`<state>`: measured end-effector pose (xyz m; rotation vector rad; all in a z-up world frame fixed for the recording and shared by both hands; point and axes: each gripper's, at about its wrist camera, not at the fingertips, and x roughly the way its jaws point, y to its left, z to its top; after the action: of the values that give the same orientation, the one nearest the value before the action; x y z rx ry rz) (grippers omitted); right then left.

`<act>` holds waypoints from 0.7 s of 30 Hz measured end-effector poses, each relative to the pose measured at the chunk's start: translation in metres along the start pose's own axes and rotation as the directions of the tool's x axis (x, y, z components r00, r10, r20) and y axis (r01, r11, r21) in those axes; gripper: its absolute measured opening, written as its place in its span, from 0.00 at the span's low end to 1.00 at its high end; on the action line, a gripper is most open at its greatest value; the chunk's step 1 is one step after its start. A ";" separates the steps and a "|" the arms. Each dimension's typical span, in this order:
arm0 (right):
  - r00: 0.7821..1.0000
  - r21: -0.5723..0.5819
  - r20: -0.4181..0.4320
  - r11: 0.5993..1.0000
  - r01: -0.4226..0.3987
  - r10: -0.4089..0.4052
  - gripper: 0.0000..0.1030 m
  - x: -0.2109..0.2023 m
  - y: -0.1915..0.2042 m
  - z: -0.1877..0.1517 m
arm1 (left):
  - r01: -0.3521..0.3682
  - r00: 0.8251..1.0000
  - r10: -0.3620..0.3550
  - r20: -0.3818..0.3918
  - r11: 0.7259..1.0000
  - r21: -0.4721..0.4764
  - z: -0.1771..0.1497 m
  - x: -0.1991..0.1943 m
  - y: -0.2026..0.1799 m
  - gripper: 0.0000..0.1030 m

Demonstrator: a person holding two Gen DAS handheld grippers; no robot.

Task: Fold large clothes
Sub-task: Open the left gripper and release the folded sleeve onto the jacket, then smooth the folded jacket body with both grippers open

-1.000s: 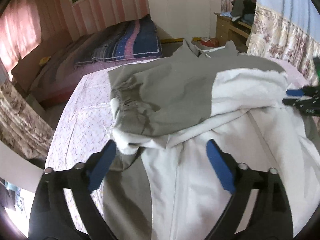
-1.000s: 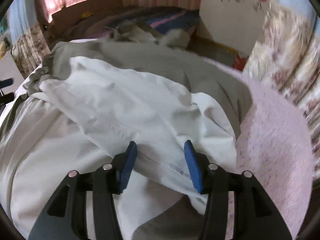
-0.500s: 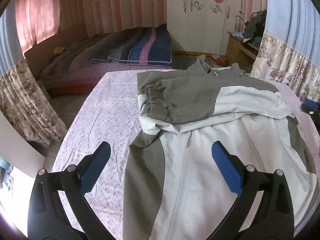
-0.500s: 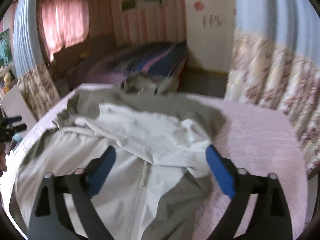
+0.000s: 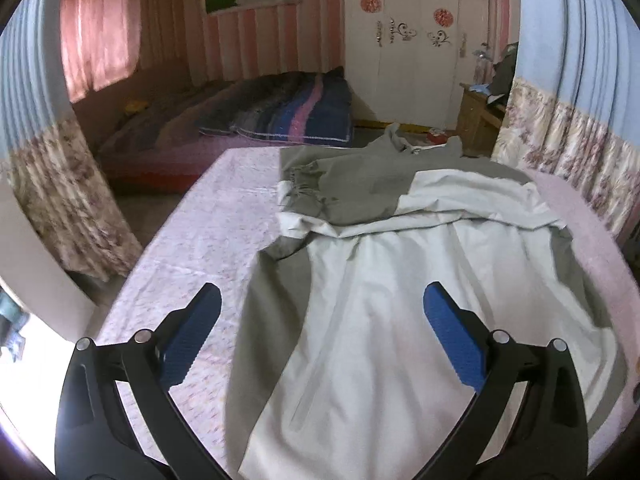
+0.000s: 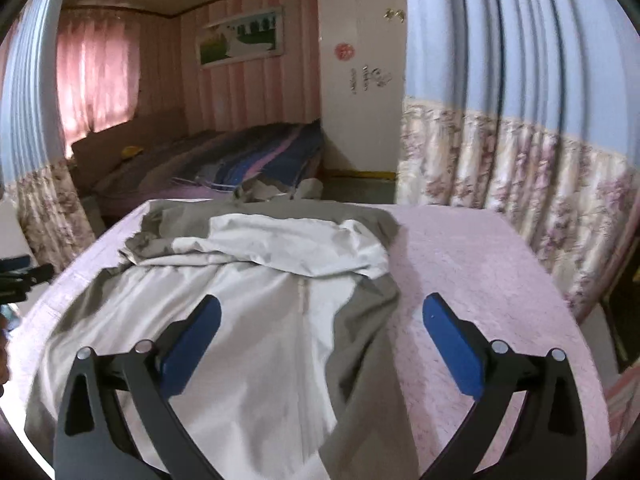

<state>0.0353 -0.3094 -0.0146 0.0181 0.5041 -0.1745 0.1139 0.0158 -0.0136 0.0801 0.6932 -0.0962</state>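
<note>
On pink bed (image 5: pixel 208 216) — one jacket (image 5: pixel 360 320)

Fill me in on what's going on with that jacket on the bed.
A person with a handheld gripper in each hand is folding a grey and white jacket spread on the pink bedsheet. The sleeves lie folded across its upper part. Neither the left gripper nor the right gripper holds anything: the jaws of both stand wide open above the jacket's lower part, clear of the fabric.
</note>
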 end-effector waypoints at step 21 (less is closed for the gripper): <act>0.994 0.054 -0.109 0.999 -0.001 0.007 0.98 -0.045 -0.002 -0.064 | 0.069 0.997 -0.071 -0.042 0.996 -0.049 -0.058 -0.040 0.007 0.97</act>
<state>-0.0340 -0.3005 -0.0489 0.0815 0.6078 -0.1839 0.0473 0.0310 -0.0325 0.0125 0.7416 -0.1451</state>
